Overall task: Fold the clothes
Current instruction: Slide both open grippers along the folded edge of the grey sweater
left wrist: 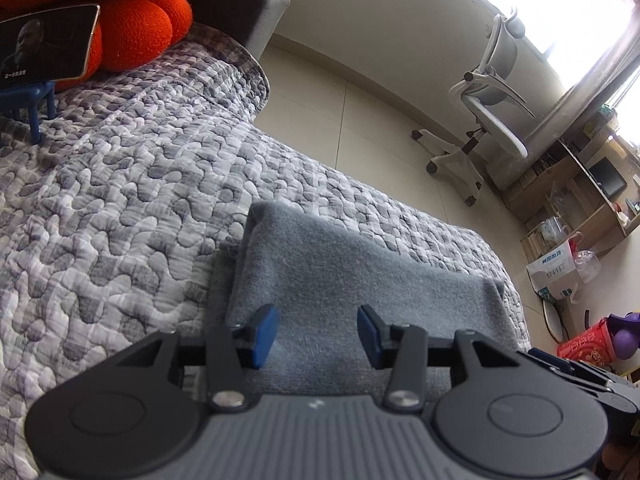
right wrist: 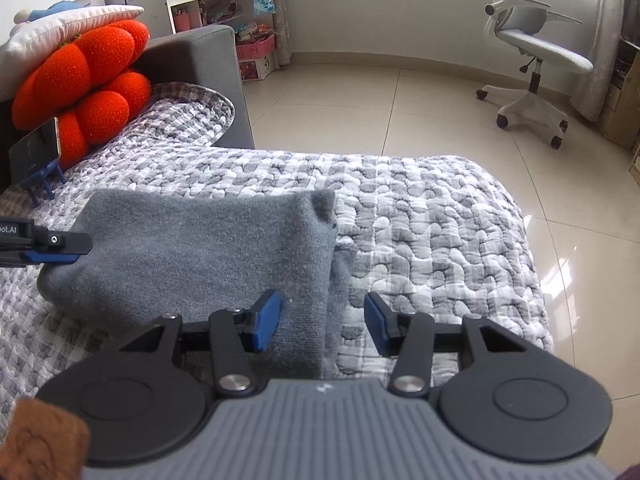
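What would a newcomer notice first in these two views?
Probably the bright orange cushion at the head of the bed, with a phone propped on a blue stand before it. Next, the folded grey garment lying on the quilted bedspread, both tools hovering open over it. A white office chair stands on the tiled floor beyond.

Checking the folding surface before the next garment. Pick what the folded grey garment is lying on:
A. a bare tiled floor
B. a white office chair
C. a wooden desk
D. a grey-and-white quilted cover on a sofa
D: the folded grey garment rests on the grey-and-white quilted cover, with the tiled floor and the office chair well beyond it.
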`<state>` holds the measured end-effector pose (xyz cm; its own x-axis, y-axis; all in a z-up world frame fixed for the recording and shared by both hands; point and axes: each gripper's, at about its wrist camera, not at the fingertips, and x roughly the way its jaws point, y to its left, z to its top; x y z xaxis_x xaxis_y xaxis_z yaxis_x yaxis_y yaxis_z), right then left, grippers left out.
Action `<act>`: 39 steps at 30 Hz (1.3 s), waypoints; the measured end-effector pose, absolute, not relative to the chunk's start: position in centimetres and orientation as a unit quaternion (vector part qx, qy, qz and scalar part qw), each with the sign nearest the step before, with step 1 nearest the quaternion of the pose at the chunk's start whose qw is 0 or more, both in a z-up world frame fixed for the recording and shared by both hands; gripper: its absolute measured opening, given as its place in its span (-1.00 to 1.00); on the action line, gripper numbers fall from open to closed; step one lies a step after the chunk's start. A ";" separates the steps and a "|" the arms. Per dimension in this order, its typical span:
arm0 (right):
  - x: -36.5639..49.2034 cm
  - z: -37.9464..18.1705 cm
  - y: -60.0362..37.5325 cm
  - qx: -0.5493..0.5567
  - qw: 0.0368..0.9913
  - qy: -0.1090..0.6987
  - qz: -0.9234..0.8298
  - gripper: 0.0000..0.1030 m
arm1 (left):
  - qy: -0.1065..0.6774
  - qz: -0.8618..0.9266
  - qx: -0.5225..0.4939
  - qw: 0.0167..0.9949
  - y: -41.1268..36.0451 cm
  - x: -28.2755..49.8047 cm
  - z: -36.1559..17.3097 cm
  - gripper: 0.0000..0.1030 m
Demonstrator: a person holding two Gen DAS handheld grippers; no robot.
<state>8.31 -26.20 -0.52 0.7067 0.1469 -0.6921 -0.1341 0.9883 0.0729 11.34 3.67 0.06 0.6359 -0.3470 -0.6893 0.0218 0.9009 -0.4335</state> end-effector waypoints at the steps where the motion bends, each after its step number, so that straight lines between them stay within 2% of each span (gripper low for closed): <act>1: 8.2 -0.2 -26.2 0.012 0.927 0.366 0.079 -0.09 | 0.407 -0.102 -0.196 0.886 3.9 11.2 0.4 -0.06; 3: 7.9 0.3 -26.2 0.020 0.931 0.353 0.091 -0.42 | 0.395 -0.102 -0.191 0.893 4.2 10.9 1.0 -0.02; 5: 7.8 0.5 -25.8 0.023 0.931 0.348 0.102 -0.52 | 0.388 -0.103 -0.183 0.897 4.0 10.6 1.3 -0.01; 12: 7.9 -0.6 -23.3 0.000 0.915 0.380 0.139 -0.53 | 0.367 -0.165 -0.067 0.913 -1.3 9.3 1.4 -0.01; 20: 8.2 -2.1 -22.6 -0.022 0.906 0.402 0.134 -0.52 | 0.399 -0.164 0.011 0.902 -3.8 9.6 -1.0 -0.01; 30: 7.6 -0.8 -22.4 -0.007 0.921 0.360 0.150 -0.46 | 0.402 -0.157 0.013 0.902 -4.2 9.6 -1.1 -0.01; 34: 8.4 -1.7 -22.1 -0.018 0.912 0.386 0.141 -0.44 | 0.401 -0.158 0.011 0.902 -4.1 9.4 -1.1 0.00; 39: 10.1 -1.5 -23.1 0.003 0.921 0.369 0.124 -0.44 | 0.400 -0.158 0.012 0.902 -4.2 9.4 -1.0 0.00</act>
